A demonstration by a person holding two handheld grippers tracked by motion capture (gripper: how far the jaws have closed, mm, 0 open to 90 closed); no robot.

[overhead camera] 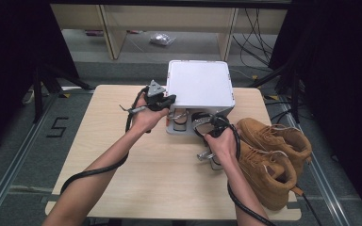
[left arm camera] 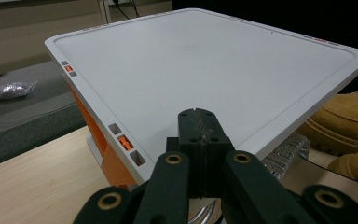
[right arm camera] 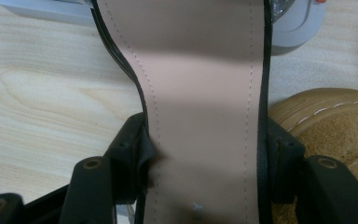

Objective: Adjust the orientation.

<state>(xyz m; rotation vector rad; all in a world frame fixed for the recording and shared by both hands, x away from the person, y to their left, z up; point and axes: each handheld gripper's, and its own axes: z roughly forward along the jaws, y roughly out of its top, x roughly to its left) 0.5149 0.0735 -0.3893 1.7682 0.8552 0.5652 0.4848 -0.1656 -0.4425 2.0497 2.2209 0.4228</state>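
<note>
A white shoe cabinet with a flat top [overhead camera: 199,84] stands at the table's far middle; its top panel [left arm camera: 205,70] has orange sides under it. My left gripper [overhead camera: 162,101] is at the cabinet's front left corner, its jaws shut together [left arm camera: 198,119] just before the panel's edge, with nothing seen between them. My right gripper [overhead camera: 213,129] sits at the cabinet's low front opening, shut on a flat shoe [right arm camera: 200,70] with a pink-beige insole and black rim. Its jaws [right arm camera: 205,144] press on the shoe's two sides. Another such shoe [overhead camera: 179,117] lies in the opening.
A pair of tan suede boots [overhead camera: 268,150] lies on the table's right side, close beside my right hand; one boot's toe [right arm camera: 326,121] is just right of the held shoe. The wooden table [overhead camera: 122,165] is bare at left and front. Shelving and cables stand beyond.
</note>
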